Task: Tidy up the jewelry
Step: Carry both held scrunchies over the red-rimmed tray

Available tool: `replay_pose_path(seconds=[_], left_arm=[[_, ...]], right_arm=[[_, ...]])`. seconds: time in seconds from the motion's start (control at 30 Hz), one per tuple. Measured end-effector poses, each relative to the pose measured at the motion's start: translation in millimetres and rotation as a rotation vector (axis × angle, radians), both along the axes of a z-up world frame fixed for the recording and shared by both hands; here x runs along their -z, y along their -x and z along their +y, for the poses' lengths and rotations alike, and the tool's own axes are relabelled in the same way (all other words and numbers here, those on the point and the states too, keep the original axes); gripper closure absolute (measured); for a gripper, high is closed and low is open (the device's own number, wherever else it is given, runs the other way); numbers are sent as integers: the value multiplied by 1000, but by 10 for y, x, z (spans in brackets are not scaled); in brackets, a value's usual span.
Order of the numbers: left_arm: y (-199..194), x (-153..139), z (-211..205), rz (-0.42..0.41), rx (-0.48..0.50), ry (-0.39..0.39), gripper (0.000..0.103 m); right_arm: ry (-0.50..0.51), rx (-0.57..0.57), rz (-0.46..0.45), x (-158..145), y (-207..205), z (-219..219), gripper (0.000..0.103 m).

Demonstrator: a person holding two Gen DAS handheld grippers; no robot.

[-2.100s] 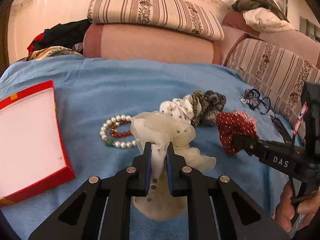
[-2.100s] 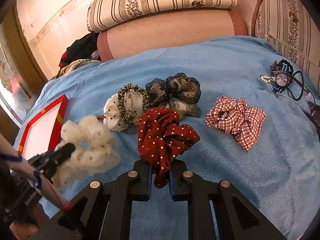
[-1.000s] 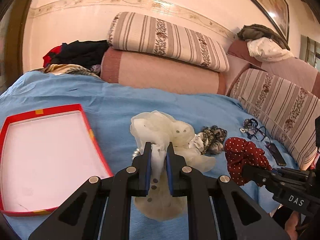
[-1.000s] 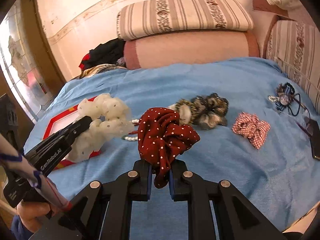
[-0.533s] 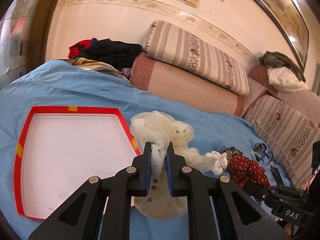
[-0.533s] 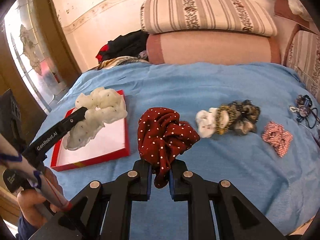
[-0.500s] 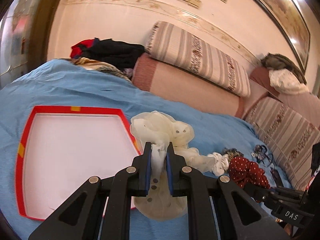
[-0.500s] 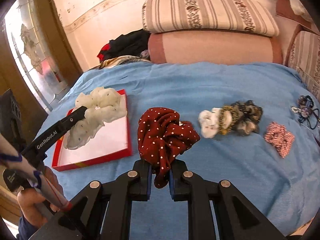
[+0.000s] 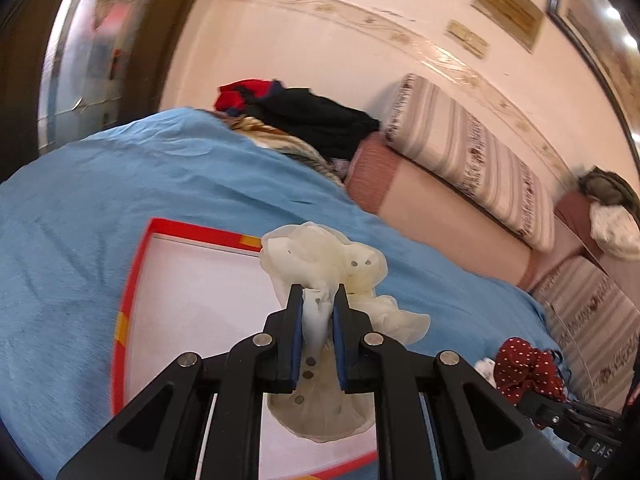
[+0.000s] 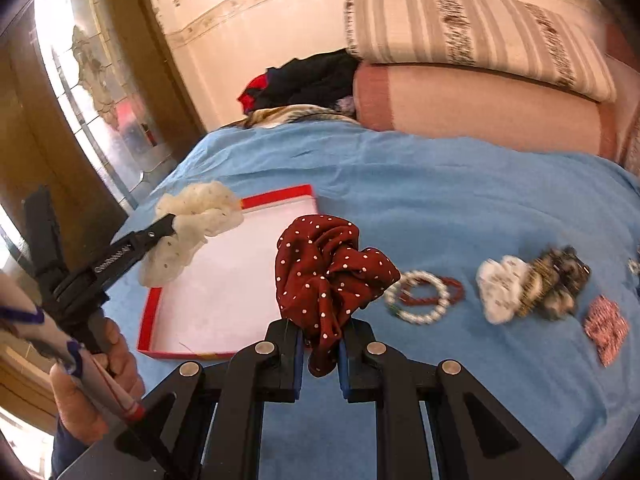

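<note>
Over the box [image 9: 192,300] my left gripper [image 9: 316,312] is clamped on the cream scrunchie [image 9: 320,256], jaws nearly together with only the gathered fabric between them. My right gripper [image 10: 320,332], pinched just as tight on the red scrunchie [image 10: 324,264], hangs above the blanket [image 10: 440,200] just right of the box.

I'd call the job barely begun: the box looks empty, nothing has been dropped yet, and the bracelets [image 10: 424,296], a clump of scrunchies [image 10: 532,284] and a checked scrunchie [image 10: 606,328] lie on the blanket to the right.

The cream one is sheer, ruffled, studded with small dots; the red is soft crumpled cloth with white dots. The box is shallow and flat, red-rimmed with a pale floor. One bracelet is pearl beads, the other small red beads. The blanket is matte blue.
</note>
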State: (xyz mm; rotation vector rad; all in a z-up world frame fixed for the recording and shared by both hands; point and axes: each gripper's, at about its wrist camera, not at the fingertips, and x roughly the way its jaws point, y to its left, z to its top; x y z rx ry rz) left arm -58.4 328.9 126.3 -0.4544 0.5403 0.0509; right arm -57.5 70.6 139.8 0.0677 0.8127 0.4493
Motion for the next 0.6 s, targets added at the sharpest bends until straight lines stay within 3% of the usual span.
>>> replay_pose_path(seconds=[0.33,0.6], left_arm=[[-351,139,377,86,-100,13,90],[-656,346,590,184,-131,28,90]], right_arm=[[37,-125,17,-19,-450,849,86],[70,-163,107,257,-1086,1389,86]])
